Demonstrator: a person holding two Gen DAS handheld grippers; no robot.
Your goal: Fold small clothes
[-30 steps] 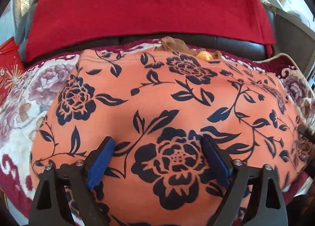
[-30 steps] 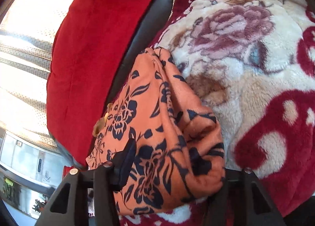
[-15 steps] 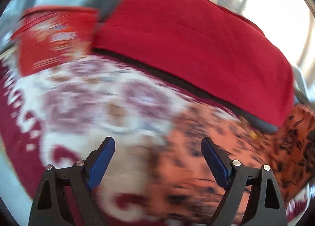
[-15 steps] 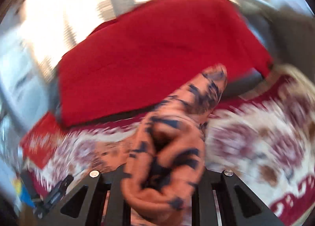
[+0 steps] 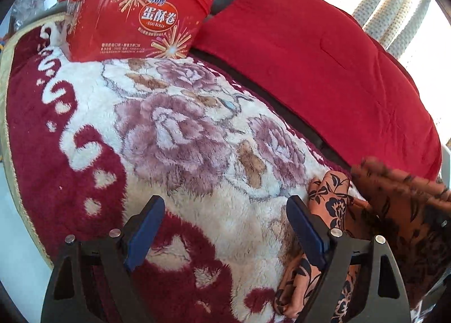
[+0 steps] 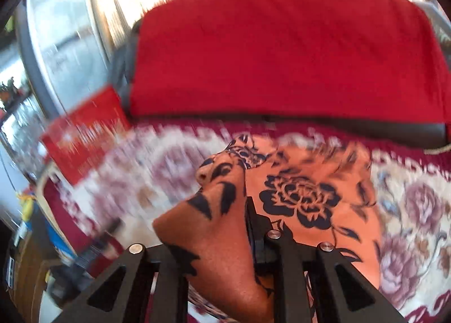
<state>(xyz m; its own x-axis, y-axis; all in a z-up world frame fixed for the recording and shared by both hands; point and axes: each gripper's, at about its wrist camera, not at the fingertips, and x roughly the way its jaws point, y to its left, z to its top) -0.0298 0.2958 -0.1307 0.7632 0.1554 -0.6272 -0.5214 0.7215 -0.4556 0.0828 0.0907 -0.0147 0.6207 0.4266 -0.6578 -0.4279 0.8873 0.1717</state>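
The orange garment with dark blue flowers [image 6: 304, 199] lies on a plush floral blanket [image 5: 174, 131]. My right gripper [image 6: 225, 210] is shut on a bunched fold of it, and the cloth rises between the jaws, hiding the left finger. In the left wrist view the same garment [image 5: 332, 202] lies crumpled at the lower right, beside and behind the right finger. My left gripper [image 5: 222, 204] stands open over bare blanket with nothing between its blue pads.
A red egg-roll box [image 5: 135, 13] stands at the blanket's far left, also blurred in the right wrist view [image 6: 84, 134]. A red cushion [image 5: 310, 55] leans on the dark sofa back behind. Curtains and a bright window lie beyond.
My left gripper swung left, off the garment and over bare blanket, staying open. My right gripper rolled, closed on a fold of the garment and lifted it.
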